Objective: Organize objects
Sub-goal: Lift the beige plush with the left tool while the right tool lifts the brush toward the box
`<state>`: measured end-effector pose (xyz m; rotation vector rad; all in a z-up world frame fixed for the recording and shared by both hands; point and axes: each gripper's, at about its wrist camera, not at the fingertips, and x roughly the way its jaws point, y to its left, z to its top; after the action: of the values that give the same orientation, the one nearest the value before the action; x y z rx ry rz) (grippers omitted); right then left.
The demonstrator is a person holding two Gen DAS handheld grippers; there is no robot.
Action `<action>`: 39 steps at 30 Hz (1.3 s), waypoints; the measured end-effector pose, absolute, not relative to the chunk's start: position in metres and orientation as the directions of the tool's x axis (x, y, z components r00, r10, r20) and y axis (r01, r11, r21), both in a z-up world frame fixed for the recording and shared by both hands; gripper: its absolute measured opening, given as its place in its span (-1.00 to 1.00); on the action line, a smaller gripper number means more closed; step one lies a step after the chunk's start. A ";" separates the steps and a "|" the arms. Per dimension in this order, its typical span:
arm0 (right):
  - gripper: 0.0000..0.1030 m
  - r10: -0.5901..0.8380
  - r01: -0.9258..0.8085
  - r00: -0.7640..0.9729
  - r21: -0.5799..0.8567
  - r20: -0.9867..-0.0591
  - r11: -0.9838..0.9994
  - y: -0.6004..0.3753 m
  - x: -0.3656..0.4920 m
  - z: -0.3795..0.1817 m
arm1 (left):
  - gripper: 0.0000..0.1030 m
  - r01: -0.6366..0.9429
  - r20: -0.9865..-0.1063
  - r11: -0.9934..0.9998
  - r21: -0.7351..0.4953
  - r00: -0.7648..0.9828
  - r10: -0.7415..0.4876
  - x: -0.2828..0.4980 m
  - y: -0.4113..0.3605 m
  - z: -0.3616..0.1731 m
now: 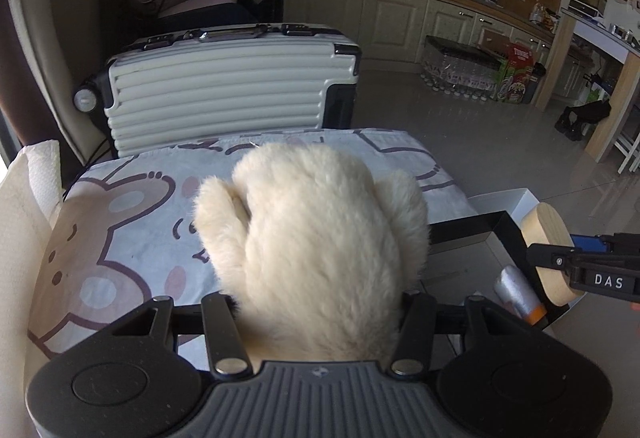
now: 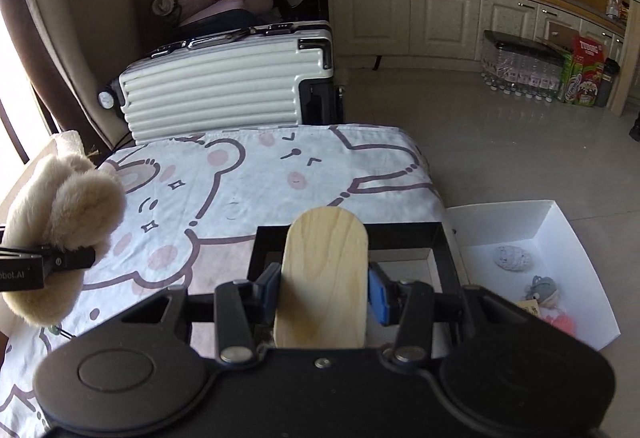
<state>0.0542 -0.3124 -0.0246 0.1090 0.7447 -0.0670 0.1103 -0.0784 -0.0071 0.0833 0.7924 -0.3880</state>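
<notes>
A cream plush toy [image 1: 320,238] fills the middle of the left wrist view, and my left gripper [image 1: 320,306] is shut on its lower part; the fur hides the pads. In the right wrist view the same plush toy [image 2: 60,206] hangs at the far left over the table. My right gripper [image 2: 324,288] is shut on a round wooden disc [image 2: 324,270], held on edge between the blue pads [image 2: 378,294]. The disc [image 1: 548,234] hangs above a black open box [image 2: 400,230] at the table's right edge. Both held things are off the table.
A cloth with cartoon bears [image 2: 260,178] covers the table. A white box [image 2: 560,234] with small toys sits right of the black box [image 1: 480,234], which holds a silver tube [image 1: 516,292]. A white ribbed suitcase [image 1: 224,90] stands behind the table and a paper towel roll [image 1: 36,174] at the left.
</notes>
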 end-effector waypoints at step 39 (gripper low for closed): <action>-0.11 -0.060 0.260 0.708 0.181 -0.704 0.948 -0.400 0.071 -0.034 | 0.02 0.697 -0.638 0.715 0.048 0.573 -0.515 0.151 -0.247 -0.017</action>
<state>0.0709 -0.3996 -0.0336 0.2776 0.7663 -0.1802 0.1506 -0.2468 -0.0174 0.3106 0.6385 -0.7241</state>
